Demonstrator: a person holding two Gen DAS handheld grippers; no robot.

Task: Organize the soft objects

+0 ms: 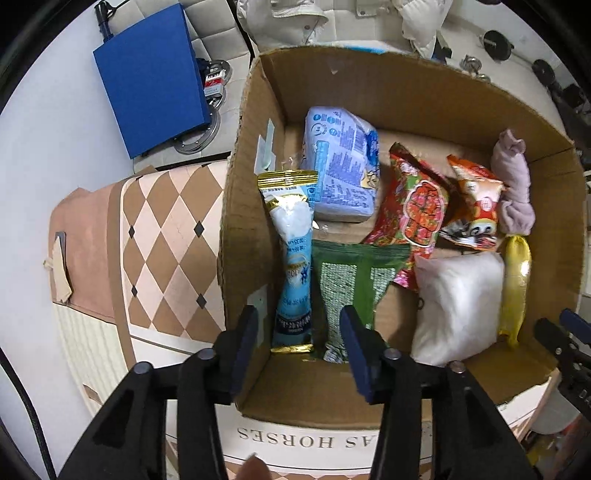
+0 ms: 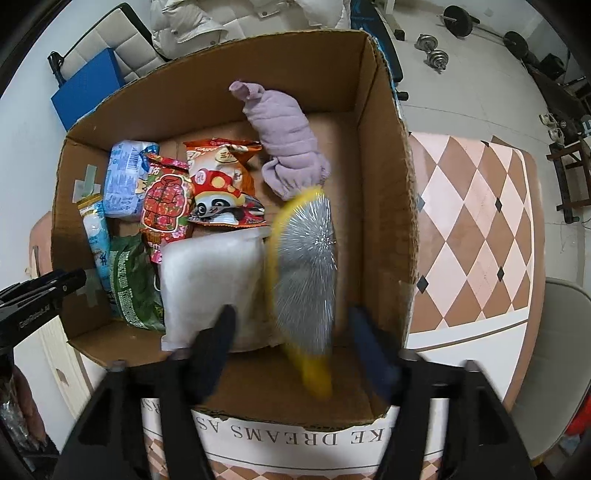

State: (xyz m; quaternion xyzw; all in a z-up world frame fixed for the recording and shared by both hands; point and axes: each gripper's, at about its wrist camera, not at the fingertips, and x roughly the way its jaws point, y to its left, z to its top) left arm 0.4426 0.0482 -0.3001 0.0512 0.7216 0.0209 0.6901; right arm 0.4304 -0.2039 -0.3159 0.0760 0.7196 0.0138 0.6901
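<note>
An open cardboard box (image 1: 406, 70) holds several soft packs. My left gripper (image 1: 299, 343) hangs open over its near left corner; a light-blue stick packet (image 1: 293, 266) and a green pouch (image 1: 351, 280) lie between its fingers, untouched by the pads. My right gripper (image 2: 295, 350) stands open over the near right corner, a blurred yellow-and-silver packet (image 2: 306, 273) loose between its fingers. A white pillow pouch (image 2: 210, 280) lies beside that packet. Behind are a lilac rolled cloth (image 2: 288, 147), an orange panda snack bag (image 2: 221, 184), a red floral bag (image 1: 413, 206) and a blue tissue pack (image 1: 340, 170).
The box stands on a table with a diamond-patterned cover (image 1: 159, 240). A blue flat case (image 1: 155, 77) lies on the floor at the back left, a white jacket (image 1: 288, 22) behind the box. Dumbbells (image 2: 432, 51) are on the floor at the back right, a pale chair seat (image 2: 565, 332) on the right.
</note>
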